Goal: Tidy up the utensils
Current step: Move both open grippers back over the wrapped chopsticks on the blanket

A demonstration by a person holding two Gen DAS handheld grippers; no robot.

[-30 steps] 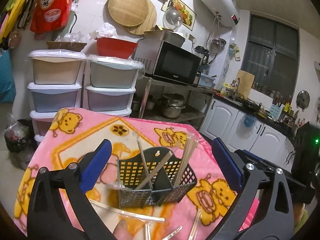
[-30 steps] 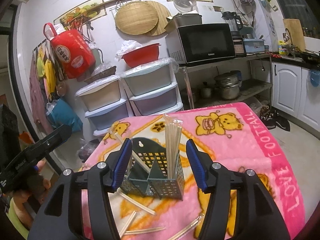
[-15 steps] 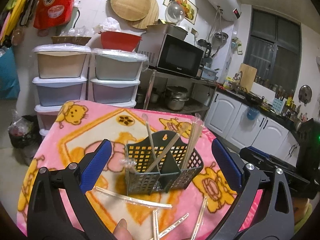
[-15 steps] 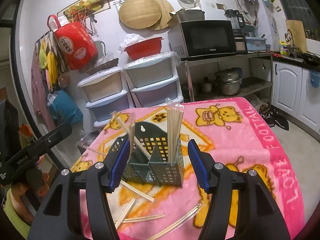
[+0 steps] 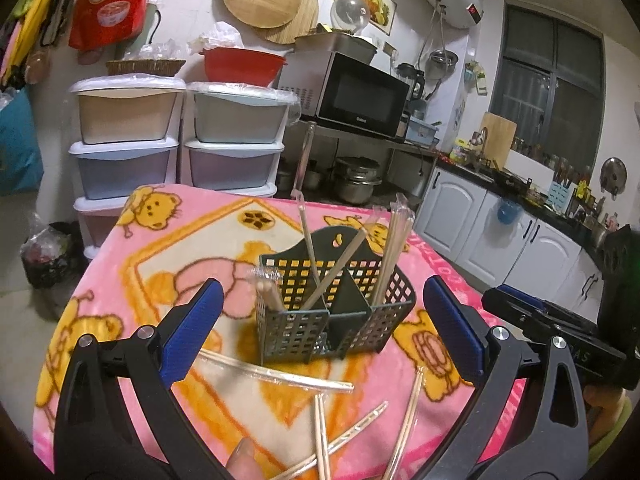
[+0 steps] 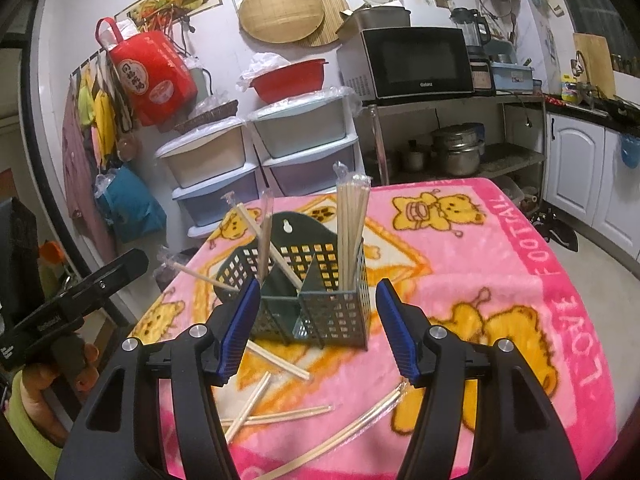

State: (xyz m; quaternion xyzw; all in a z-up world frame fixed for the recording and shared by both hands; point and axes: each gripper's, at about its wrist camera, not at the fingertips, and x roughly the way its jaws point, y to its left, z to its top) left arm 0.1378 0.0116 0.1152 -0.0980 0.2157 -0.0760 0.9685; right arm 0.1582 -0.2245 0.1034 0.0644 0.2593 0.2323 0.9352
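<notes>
My left hand-held gripper (image 5: 320, 320) and right hand-held gripper (image 6: 316, 324) both gape, holding nothing. The basket (image 6: 316, 300) stands on the bench (image 6: 500, 280), chopsticks (image 6: 276, 416) loose before it. Both arms block its near edge.

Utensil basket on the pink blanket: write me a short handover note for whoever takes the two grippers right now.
Left gripper: open, empty, facing the basket.
Right gripper: open, empty, also facing it.
Utensil basket: upright on the pink blanket.
Done: a tall bundle of wrapped chopsticks stands in one compartment; a few more pairs lean in the others.
Left: several loose wrapped chopsticks lie on the blanket in front of the basket. Pick them up and stand them in it.
</notes>
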